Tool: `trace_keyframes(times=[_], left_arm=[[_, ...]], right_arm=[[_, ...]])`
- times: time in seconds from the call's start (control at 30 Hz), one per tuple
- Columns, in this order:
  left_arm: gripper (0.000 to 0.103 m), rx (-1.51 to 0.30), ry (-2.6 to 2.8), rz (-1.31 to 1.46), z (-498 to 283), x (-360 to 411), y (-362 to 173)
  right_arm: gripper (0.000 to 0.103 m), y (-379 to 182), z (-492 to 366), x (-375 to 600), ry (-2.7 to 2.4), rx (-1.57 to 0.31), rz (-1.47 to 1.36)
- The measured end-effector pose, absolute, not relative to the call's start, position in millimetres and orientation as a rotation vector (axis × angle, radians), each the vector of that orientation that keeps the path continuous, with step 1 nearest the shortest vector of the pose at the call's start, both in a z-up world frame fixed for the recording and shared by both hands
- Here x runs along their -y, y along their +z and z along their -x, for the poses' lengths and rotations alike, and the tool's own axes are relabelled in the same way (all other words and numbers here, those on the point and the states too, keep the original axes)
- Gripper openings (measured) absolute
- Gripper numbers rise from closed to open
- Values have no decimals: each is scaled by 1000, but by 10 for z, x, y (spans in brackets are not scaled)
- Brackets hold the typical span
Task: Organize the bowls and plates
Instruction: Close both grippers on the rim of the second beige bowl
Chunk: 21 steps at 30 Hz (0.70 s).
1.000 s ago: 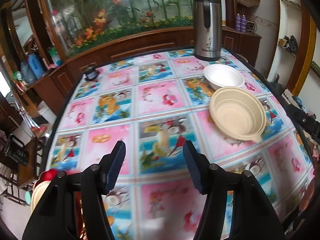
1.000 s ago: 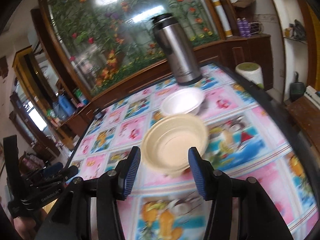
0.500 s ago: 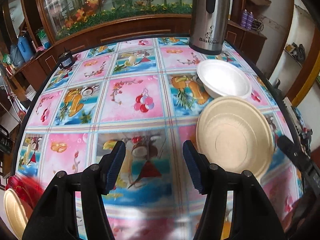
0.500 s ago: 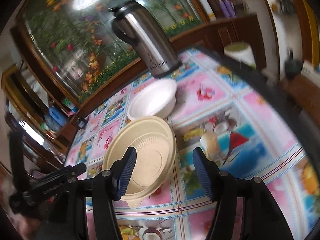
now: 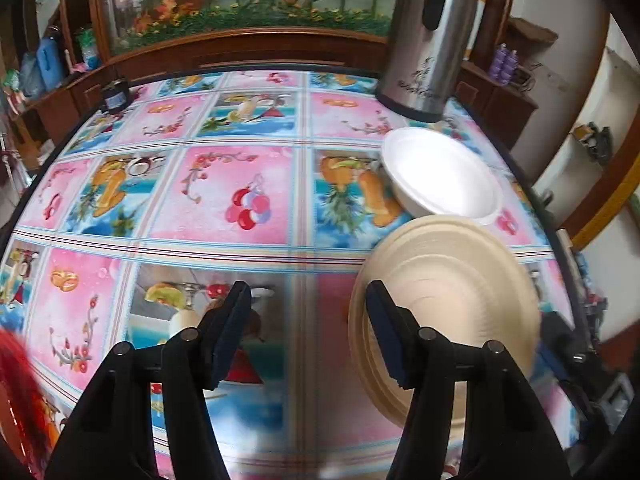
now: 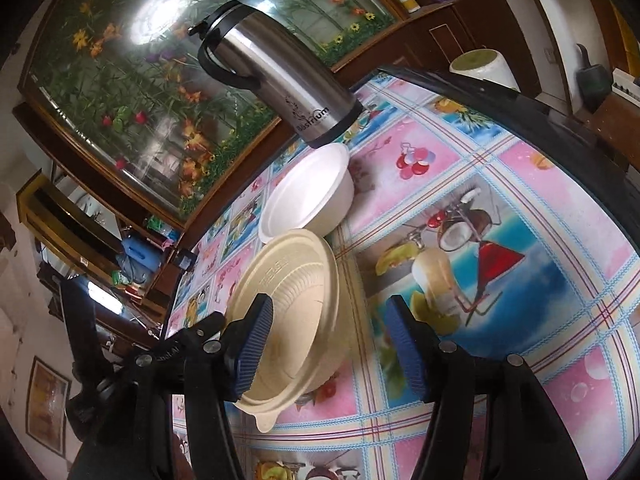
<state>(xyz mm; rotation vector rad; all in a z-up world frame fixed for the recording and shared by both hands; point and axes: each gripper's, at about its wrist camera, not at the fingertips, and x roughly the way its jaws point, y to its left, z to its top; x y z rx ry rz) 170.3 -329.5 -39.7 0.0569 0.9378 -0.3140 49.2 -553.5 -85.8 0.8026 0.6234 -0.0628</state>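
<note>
Holding my right gripper [image 6: 330, 344] spread around the near rim of the empty beige bowl [image 6: 288, 304], I kept the left gripper [image 5: 306, 320] spread beside it. Beyond sat an empty white bowl [image 6: 308, 196], then the steel flask [image 6: 276, 80].

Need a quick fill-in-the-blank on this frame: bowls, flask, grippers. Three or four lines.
1. The bowl beside the steel flask is ____ in colour.
2. The beige bowl has one finger of the right gripper ____ it.
3. The left gripper holds ____.
4. Both bowls stand on a patterned ____.

Missing words: white; inside; nothing; tablecloth
</note>
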Motion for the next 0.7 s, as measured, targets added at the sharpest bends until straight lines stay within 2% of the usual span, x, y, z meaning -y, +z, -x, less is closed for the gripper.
trace_keyframes(times=[0.7], left_arm=[[58, -915, -374, -98, -1581, 3388, -476]], right_arm=[[62, -915, -605, 5378, -92, -654, -705]])
